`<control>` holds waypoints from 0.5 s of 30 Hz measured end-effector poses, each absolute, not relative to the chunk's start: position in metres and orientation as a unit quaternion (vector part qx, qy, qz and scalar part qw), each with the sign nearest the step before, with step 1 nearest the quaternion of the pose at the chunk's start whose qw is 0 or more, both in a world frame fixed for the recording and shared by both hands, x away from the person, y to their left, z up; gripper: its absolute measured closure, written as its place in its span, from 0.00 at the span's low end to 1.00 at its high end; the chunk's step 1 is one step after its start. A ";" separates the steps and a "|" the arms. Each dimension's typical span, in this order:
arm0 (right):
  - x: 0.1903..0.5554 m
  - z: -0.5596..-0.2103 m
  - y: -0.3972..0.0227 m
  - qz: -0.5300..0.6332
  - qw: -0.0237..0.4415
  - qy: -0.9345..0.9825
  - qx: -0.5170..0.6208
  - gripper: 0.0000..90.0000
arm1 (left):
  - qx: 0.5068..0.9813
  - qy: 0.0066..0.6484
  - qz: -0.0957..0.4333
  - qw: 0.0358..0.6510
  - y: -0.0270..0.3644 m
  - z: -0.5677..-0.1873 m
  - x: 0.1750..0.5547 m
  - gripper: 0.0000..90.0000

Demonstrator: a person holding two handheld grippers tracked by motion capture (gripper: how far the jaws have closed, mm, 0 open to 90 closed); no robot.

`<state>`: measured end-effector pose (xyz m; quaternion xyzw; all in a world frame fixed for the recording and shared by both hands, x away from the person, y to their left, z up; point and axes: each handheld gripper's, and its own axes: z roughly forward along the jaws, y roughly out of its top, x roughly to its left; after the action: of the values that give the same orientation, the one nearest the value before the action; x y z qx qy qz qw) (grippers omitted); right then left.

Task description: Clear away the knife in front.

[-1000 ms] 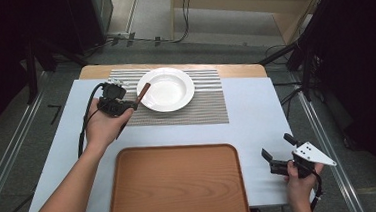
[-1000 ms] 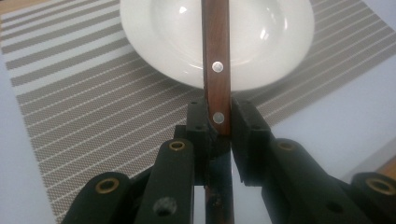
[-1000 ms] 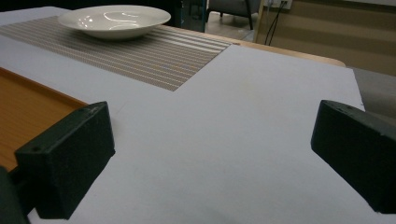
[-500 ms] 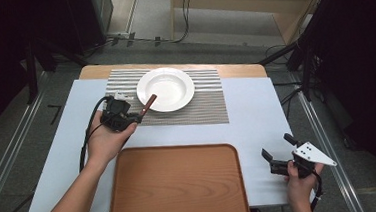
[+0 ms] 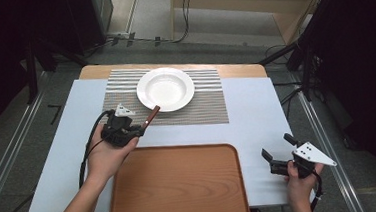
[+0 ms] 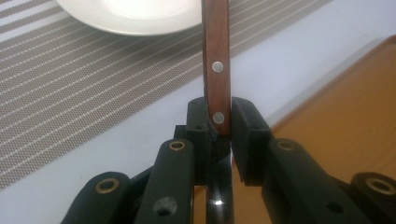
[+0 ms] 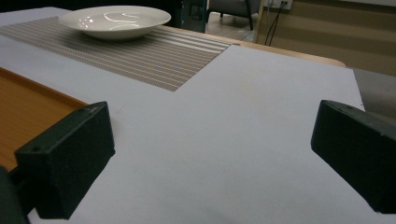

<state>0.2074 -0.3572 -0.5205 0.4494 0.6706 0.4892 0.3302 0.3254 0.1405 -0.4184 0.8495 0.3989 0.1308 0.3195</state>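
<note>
Jaws of left gripper (image 6: pixel 218 126) clamped on flat riveted wooden handle (image 6: pixel 216 60); right gripper (image 7: pixel 210 154) jaws wide apart.

White round ceramic plate (image 5: pixel 165 89): one
Grey striped woven placemat (image 5: pixel 203 107): one
Brown rectangular wooden tray (image 5: pixel 176 187): one
Utensil with brown wooden riveted handle (image 6: pixel 216 60): one
Black two-jaw grippers: two, left gripper (image 5: pixel 137 132) and right gripper (image 5: pixel 277 152)

Soft overhead light, dark surroundings, glare on the plate (image 7: pixel 114 21).
</note>
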 end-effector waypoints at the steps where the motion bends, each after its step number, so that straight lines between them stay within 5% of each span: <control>1: 0.207 -0.520 -0.357 0.489 0.330 0.671 0.450 0.00 | 0.850 0.399 0.132 0.319 0.140 -0.419 0.323 0.85; 15: 0.207 -0.520 -0.357 0.490 0.330 0.671 0.449 0.00 | 0.850 0.399 0.118 0.324 0.139 -0.436 0.288 0.85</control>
<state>0.2071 -0.3573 -0.5204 0.4489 0.6707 0.4896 0.3299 0.2878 0.1391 -0.4356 0.8496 0.3986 0.1183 0.3244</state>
